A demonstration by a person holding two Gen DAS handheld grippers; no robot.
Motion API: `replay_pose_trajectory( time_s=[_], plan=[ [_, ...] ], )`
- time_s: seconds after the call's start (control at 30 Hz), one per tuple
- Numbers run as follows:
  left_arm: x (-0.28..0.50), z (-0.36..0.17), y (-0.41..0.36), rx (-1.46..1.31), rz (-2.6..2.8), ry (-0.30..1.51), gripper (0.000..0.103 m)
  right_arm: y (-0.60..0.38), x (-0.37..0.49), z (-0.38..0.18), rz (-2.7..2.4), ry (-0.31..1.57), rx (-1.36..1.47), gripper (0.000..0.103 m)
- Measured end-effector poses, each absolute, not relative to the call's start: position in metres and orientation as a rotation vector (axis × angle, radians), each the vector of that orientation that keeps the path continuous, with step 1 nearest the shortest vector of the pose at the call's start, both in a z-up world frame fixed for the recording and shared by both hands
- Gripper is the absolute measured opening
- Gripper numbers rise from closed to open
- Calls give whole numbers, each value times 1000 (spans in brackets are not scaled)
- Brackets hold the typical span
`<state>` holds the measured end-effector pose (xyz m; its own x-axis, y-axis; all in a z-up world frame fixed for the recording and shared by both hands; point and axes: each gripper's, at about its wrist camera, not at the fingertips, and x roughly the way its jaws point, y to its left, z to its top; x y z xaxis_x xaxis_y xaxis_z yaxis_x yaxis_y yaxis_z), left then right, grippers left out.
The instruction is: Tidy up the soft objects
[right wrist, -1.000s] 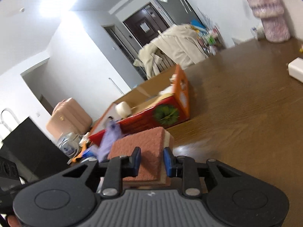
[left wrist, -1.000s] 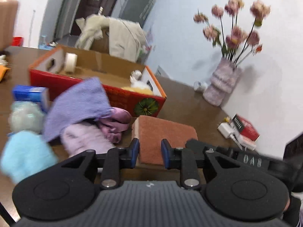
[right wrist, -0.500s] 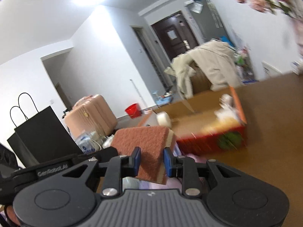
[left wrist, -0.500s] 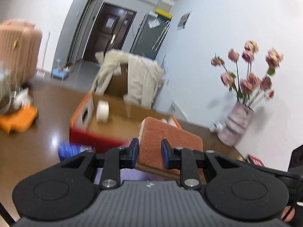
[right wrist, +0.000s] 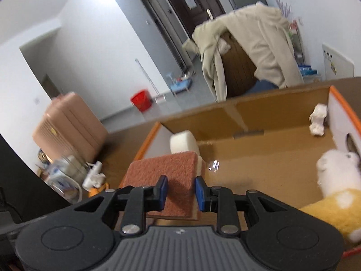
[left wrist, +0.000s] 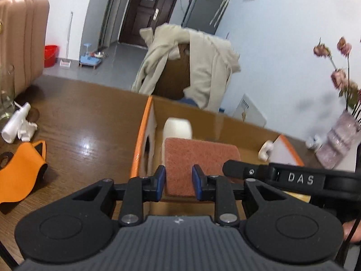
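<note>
A rust-coloured sponge (left wrist: 200, 158) with a cream foam underside hangs over the left end of an open cardboard box with an orange rim (left wrist: 144, 133). My left gripper (left wrist: 178, 184) is shut on its near edge. My right gripper (right wrist: 181, 192) is shut on the same sponge (right wrist: 167, 169) from the other side; its black body (left wrist: 293, 178) reaches in from the right. Inside the box (right wrist: 270, 103) are a white foam roll (right wrist: 182, 143), a small white figure (right wrist: 318, 122) and a yellow-and-white plush toy (right wrist: 338, 180).
On the brown table left of the box lie an orange item (left wrist: 20, 169) and a white spray bottle (left wrist: 15, 122). A vase of pink flowers (left wrist: 338, 144) stands at the right. Behind the table are a chair draped with a beige coat (left wrist: 191, 65) and a pink suitcase (right wrist: 67, 126).
Both grippers have carried the sponge from the table beside the pile of soft things to above the box. The purple and blue soft items have dropped out of view.
</note>
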<state>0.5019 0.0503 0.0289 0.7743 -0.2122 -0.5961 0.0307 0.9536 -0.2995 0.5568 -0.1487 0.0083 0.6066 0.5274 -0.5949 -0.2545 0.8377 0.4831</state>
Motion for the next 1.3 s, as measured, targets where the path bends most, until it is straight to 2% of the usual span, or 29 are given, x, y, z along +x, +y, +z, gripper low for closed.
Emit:
replay_pose_trajectory(
  time_s=[0.33, 0.47, 0.53, 0.67, 0.8, 0.87, 0.93, 1.03, 1.2, 1.3],
  plan=[
    [482, 28, 51, -248, -167, 670, 35, -138, 559, -6, 462, 893, 344, 29],
    [469, 46, 50, -235, -158, 644, 35, -140, 544, 17, 464, 855, 316, 29],
    [456, 58, 48, -225, -155, 617, 39, -144, 533, 34, 469, 824, 304, 34],
    [422, 84, 45, -196, -155, 570, 40, -156, 500, 69, 485, 760, 294, 36],
    [376, 111, 43, -192, -166, 507, 48, -178, 454, 104, 484, 686, 278, 39],
    [351, 123, 40, -171, -176, 474, 55, -192, 426, 120, 471, 643, 270, 42],
    [323, 132, 36, -138, -179, 443, 67, -206, 394, 133, 450, 593, 253, 47],
    [277, 140, 32, -77, -157, 366, 79, -222, 343, 145, 430, 512, 218, 55],
    [207, 134, 33, -73, -113, 292, 87, -236, 250, 140, 384, 378, 129, 70],
    [167, 123, 35, -95, -119, 265, 96, -238, 199, 124, 361, 329, 100, 77]
  ],
)
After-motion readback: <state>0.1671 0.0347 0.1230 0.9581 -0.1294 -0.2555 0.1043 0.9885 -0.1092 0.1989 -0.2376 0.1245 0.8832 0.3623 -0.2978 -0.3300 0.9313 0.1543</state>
